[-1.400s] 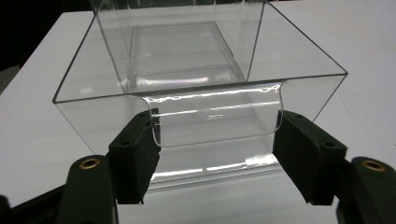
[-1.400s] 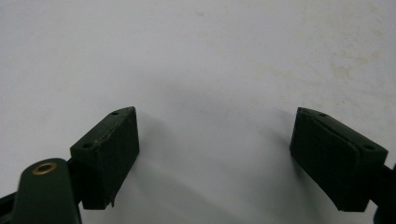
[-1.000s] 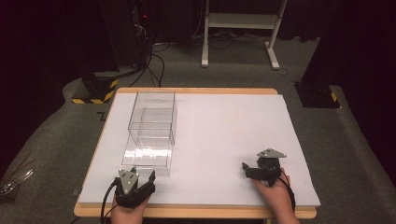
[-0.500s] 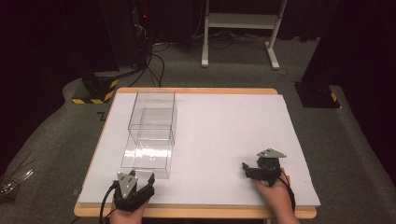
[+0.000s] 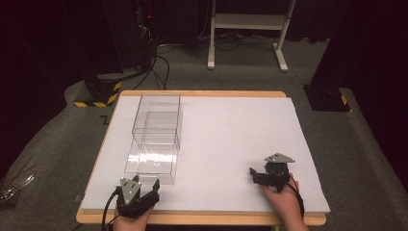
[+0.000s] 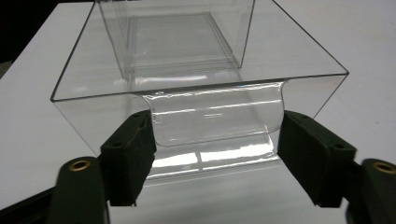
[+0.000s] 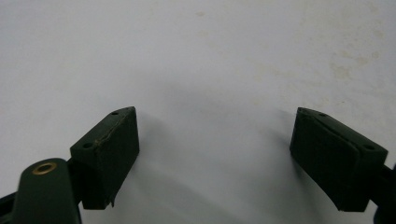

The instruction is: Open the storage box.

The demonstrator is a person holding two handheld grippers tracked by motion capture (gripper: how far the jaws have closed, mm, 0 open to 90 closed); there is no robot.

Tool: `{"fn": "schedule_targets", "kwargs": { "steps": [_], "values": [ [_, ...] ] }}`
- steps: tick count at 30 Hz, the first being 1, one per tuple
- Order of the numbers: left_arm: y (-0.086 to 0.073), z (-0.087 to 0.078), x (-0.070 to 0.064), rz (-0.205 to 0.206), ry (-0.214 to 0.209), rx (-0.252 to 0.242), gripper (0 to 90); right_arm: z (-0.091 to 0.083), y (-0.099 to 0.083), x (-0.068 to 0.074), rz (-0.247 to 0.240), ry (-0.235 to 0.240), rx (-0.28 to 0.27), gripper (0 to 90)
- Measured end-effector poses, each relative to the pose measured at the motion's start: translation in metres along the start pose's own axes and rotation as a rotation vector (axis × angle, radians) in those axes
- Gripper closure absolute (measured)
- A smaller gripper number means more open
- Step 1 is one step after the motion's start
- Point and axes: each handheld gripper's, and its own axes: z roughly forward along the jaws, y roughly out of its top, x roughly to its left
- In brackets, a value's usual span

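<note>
Near box (image 6: 201,100): clear plastic, lying at the table's (image 5: 231,139) left-front, just ahead of the left gripper.
Far box (image 5: 158,119): standing directly behind it, touching.
Left gripper (image 5: 144,192): jaws spread, flanking the near box's front wall; advancing squarely before closing looks wise.
Right gripper (image 5: 254,174): jaws spread, resting well right.

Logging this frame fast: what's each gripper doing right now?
Left gripper: open, jaws spread in front of the near clear box, holding nothing.
Right gripper: open, empty, over the bare white table.
</note>
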Motion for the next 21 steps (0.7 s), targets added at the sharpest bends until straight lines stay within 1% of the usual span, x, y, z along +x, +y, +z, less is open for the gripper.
{"fn": "schedule_targets", "kwargs": {
  "steps": [1, 2, 3, 8, 11, 12, 13, 15, 21],
  "values": [
    [0.000, 0.000, 0.000, -0.005, -0.001, -0.001, 26.6, 0.000, 0.000, 0.000, 0.000, 0.000, 0.000, 15.4],
    [0.001, 0.000, 0.000, -0.008, 0.001, -0.004, 23.4, 0.000, 0.000, 0.000, 0.000, 0.000, 0.000, 15.4],
    [0.001, 0.000, 0.000, -0.003, 0.002, -0.003, 22.6, 0.000, 0.000, 0.000, 0.001, 0.000, 0.000, 15.4],
    [0.004, -0.003, 0.000, -0.005, -0.003, -0.015, 20.5, 0.000, 0.000, 0.000, 0.001, 0.001, 0.000, 15.4],
    [0.006, -0.005, 0.000, -0.010, -0.003, -0.022, 20.1, 0.000, 0.000, 0.000, 0.001, 0.000, 0.000, 15.4],
    [0.007, -0.006, 0.000, -0.011, -0.009, -0.026, 21.0, 0.000, 0.000, 0.000, 0.001, 0.001, 0.000, 15.4],
    [0.008, -0.007, 0.001, -0.004, -0.007, -0.027, 21.1, 0.000, 0.000, 0.000, 0.001, 0.000, 0.000, 15.4],
    [0.010, -0.009, 0.001, -0.006, -0.003, -0.038, 21.1, 0.000, 0.000, 0.000, 0.001, 0.000, 0.000, 15.4],
    [0.016, -0.013, 0.003, 0.000, -0.008, -0.056, 21.9, 0.000, 0.000, 0.000, 0.000, 0.000, 0.000, 15.4]
  ]
}}
